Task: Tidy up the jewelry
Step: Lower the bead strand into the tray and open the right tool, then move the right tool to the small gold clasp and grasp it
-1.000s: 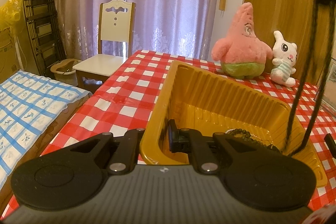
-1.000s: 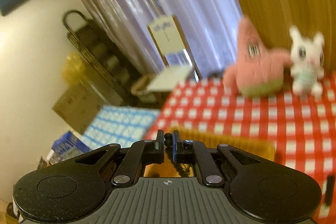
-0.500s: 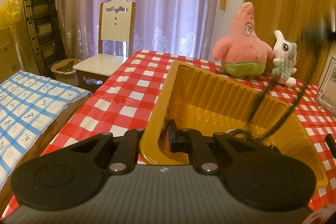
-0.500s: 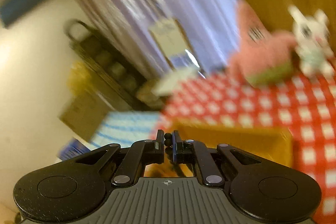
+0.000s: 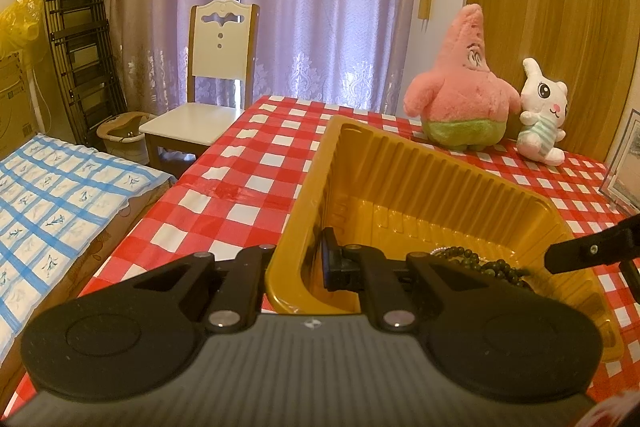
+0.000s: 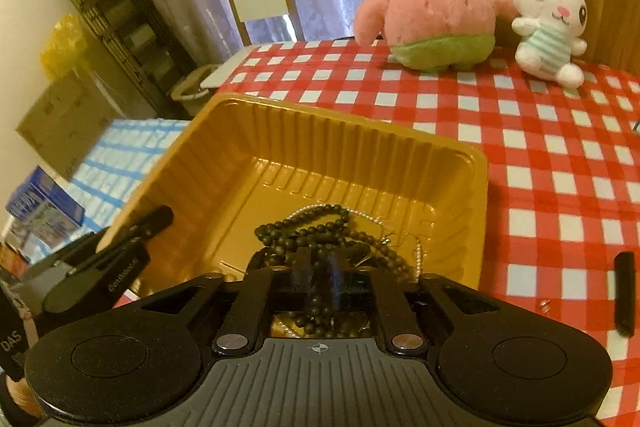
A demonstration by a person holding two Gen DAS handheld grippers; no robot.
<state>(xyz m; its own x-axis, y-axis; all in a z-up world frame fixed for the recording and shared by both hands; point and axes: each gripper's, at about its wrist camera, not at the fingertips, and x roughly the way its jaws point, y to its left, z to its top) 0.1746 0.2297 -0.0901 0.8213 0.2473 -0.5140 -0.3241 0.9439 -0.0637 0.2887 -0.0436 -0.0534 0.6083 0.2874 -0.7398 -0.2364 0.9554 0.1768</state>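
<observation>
A golden plastic tray (image 5: 420, 171) sits on the red-and-white checked tablecloth. My left gripper (image 5: 308, 263) is shut on the tray's near-left wall, one finger outside and one inside; in the right wrist view it appears as my left gripper (image 6: 132, 239). A dark bead necklace (image 6: 320, 231) lies heaped on the tray floor with a thin pearl chain (image 6: 360, 213). My right gripper (image 6: 320, 283) hangs low over the tray's near end, its jaws opening. A blurred strand of the dark beads runs loose between them. The left wrist view shows the necklace (image 5: 480, 263) beside the right gripper's finger (image 5: 592, 251).
A pink star plush (image 5: 460, 87) and a white bunny plush (image 5: 544, 111) stand at the table's far edge. A black stick-like object (image 6: 624, 295) lies right of the tray. A picture frame (image 5: 624, 163) stands at the far right. A white chair (image 5: 208, 95) and a blue-checked bed (image 5: 52, 195) lie left.
The dark bead strand hung from the shut right gripper above the tray; now it lies piled in the tray. The right gripper has come down and its jaws have parted. The left gripper kept still.
</observation>
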